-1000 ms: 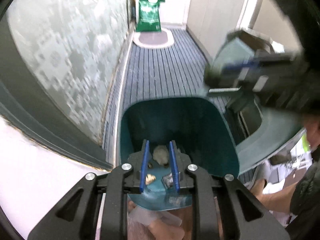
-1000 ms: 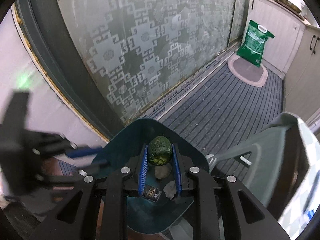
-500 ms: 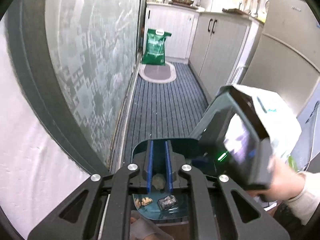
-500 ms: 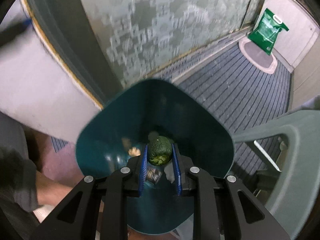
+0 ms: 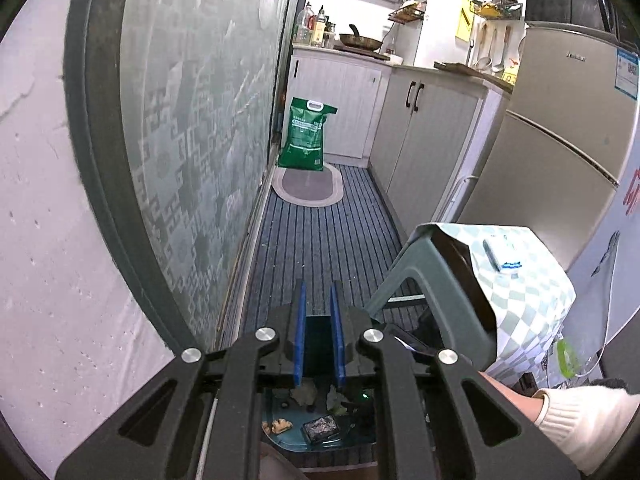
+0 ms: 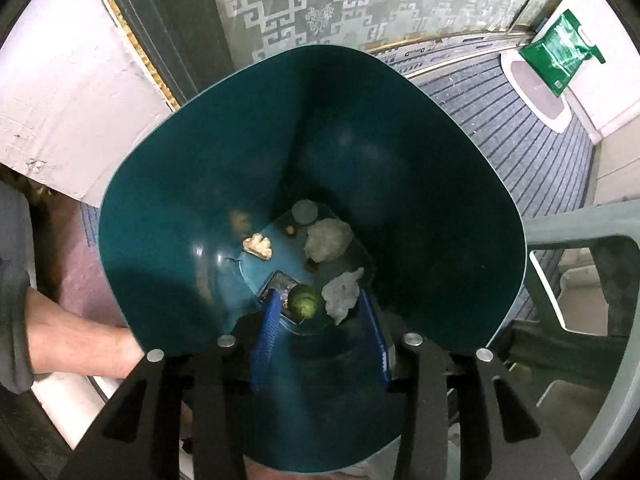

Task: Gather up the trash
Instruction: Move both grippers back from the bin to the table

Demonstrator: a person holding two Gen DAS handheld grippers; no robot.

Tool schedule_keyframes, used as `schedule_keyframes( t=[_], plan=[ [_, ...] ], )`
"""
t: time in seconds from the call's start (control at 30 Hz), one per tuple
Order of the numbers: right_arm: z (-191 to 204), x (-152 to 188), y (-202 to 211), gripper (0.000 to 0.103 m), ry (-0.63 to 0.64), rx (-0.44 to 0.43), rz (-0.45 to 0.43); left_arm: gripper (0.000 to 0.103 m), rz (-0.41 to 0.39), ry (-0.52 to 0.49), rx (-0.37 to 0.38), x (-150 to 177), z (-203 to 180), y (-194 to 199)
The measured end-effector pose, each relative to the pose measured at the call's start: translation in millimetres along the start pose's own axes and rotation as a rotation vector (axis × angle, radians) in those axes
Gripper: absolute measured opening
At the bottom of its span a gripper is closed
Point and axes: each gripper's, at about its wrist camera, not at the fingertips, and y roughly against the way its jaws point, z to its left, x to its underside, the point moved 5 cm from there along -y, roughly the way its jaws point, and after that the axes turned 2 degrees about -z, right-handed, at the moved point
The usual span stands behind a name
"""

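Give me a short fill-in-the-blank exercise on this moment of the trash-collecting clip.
1. The right tool points down into a teal ____, its jaws opening.
2. The green ball lies on the bin's ____, no longer clamped.
3. Between the left tool pads there is ____.
4. The green bag at the far end of the floor stands by an oval ____.

Missing words: bin; bottom; nothing; mat
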Motion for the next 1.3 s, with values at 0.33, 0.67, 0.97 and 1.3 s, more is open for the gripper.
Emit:
schedule_keyframes(
  t=[0.33,0.67,0.97,1.3],
  plan=[
    [-12,-10,65,0.041,-0.039,-0.028,-0.167,0.016,-0.056,0.010,-0.003,-19,-12,11],
    [-40,-8,182,0.041,-0.098,-0.007,-0.431,0.024,-0.096,-0.009,0.027,-36,-46,16],
    [-103,26,256,0.041,-0.215,0.053,-0.596,0.032,-0.085,-0.037,0.059,-41,-87,-2],
    [-186,96,304,0.063,-0.408,0.155,-0.698,0.065,-0.045,-0.091,0.104,-36,-148,-35]
  ],
)
